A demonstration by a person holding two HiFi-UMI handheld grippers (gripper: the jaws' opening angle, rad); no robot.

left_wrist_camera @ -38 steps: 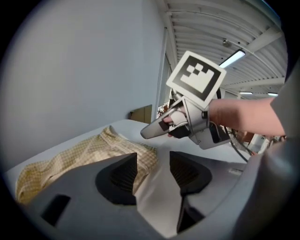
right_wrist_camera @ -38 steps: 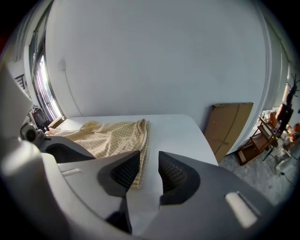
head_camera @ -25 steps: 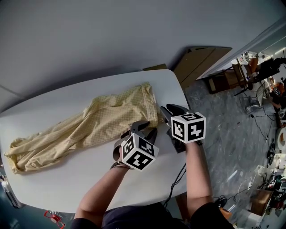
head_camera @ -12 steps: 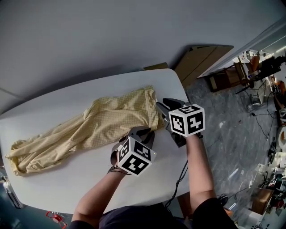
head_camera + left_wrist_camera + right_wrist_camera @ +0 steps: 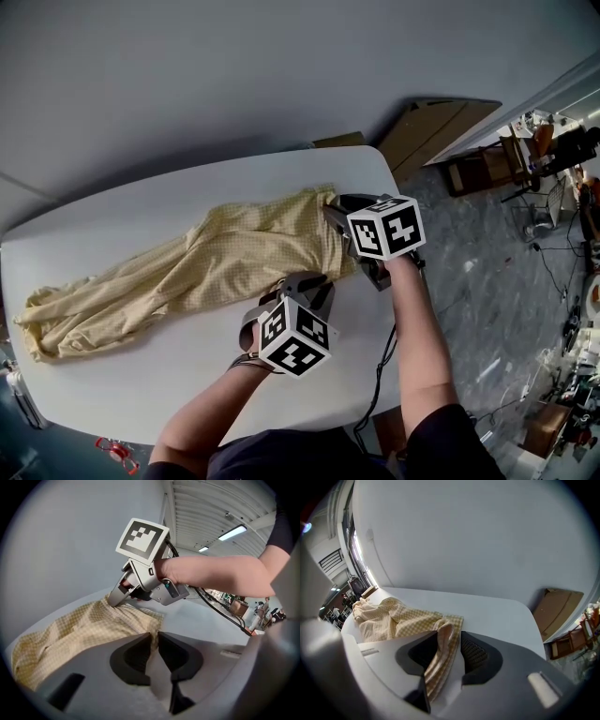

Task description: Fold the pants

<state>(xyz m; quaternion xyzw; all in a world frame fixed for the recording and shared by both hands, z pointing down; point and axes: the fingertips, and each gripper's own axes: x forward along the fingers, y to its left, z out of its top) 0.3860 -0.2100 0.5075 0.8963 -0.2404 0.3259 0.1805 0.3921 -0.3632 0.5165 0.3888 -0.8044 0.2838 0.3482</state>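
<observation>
Pants [image 5: 187,272] stretch leftward along the tabletop [image 5: 141,375] from both claws at the waist: left claw [image 5: 312,284], just closing, pinches the near corner; right claw [image 5: 335,208], just opening, straddles the far corner unclamped.

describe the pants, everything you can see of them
The pants are pale yellow, fine-checked cloth, lying crumpled along the white table, legs bunched toward the head view's left. The left gripper, jaws just closed, pinches the near waist edge; the right gripper, jaws just opening, straddles the waistband's far corner.
</observation>
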